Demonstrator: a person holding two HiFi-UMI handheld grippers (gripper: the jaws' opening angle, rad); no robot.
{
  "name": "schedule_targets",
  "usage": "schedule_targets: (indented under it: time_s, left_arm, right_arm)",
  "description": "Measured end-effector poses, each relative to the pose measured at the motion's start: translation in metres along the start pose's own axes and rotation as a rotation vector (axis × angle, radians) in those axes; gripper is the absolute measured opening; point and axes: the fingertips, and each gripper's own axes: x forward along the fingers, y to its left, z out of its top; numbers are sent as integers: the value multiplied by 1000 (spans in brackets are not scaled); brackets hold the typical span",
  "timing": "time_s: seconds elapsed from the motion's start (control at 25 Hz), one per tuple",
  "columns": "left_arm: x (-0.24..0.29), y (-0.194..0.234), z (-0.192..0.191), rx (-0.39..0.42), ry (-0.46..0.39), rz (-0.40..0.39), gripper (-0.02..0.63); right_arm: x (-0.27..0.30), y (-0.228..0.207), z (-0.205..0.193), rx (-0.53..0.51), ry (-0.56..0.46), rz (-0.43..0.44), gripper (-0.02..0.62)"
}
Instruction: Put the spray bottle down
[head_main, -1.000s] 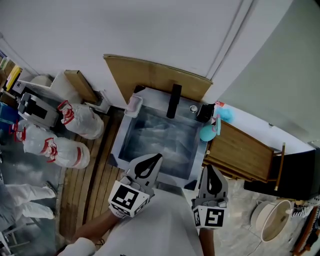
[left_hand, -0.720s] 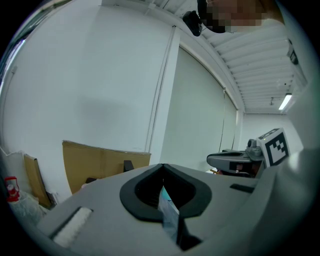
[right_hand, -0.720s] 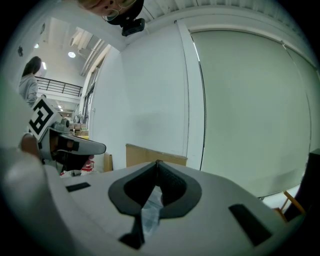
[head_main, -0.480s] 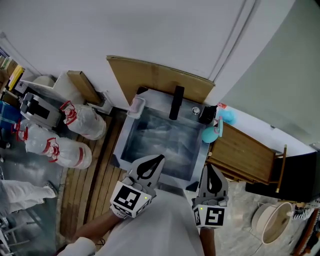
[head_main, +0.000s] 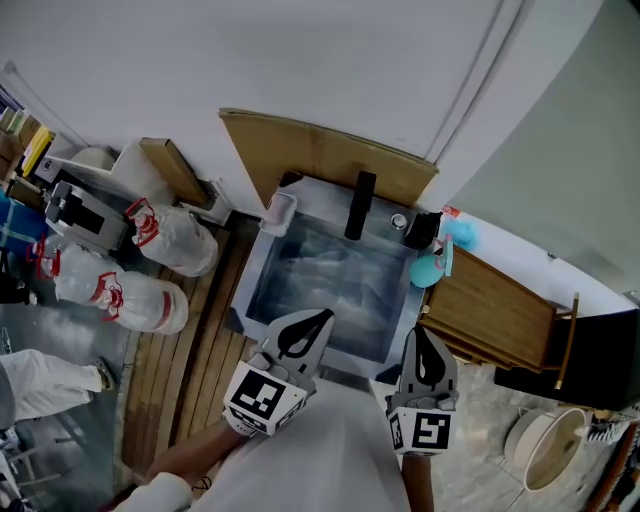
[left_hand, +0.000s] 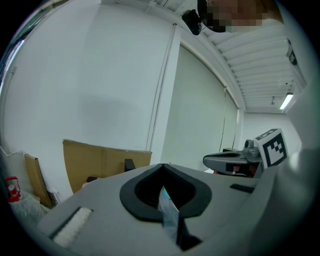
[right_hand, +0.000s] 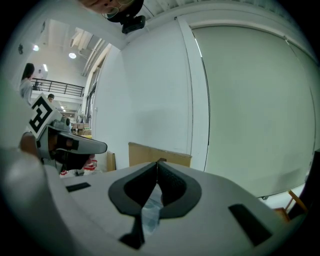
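A teal spray bottle (head_main: 432, 264) stands upright at the right rim of the steel sink (head_main: 262, 290), on the edge of a wooden counter (head_main: 492, 312); no gripper touches it. In the head view my left gripper (head_main: 322, 318) hovers over the sink's front edge with its jaws shut and empty. My right gripper (head_main: 418, 335) is beside it at the sink's front right corner, also shut and empty, well short of the bottle. In the left gripper view the left gripper (left_hand: 162, 165) has its tips together, as does the right gripper (right_hand: 158, 161) in the right gripper view.
A black faucet (head_main: 360, 205) rises at the back of the sink, with a cardboard sheet (head_main: 320, 155) against the wall behind it. A small white tray (head_main: 280, 212) sits at the sink's back left corner. White bags with red print (head_main: 130, 295) lie on the slatted wood at left.
The head view has drifted slightly, so the sink sits a little lower and further right in the picture. Both grippers keep their places and stay shut.
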Motion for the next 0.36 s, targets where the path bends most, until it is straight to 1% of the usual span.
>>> schedule_targets:
  time_s: [0.16,0.36]
  left_arm:
    - [1,1,-1,-7,4,4,5]
    - [2,5,4,-3,-5,11,5]
  right_arm:
    - [3,3,-3,-1,3,12,9]
    - [7,-6,0,7,4,-9,9]
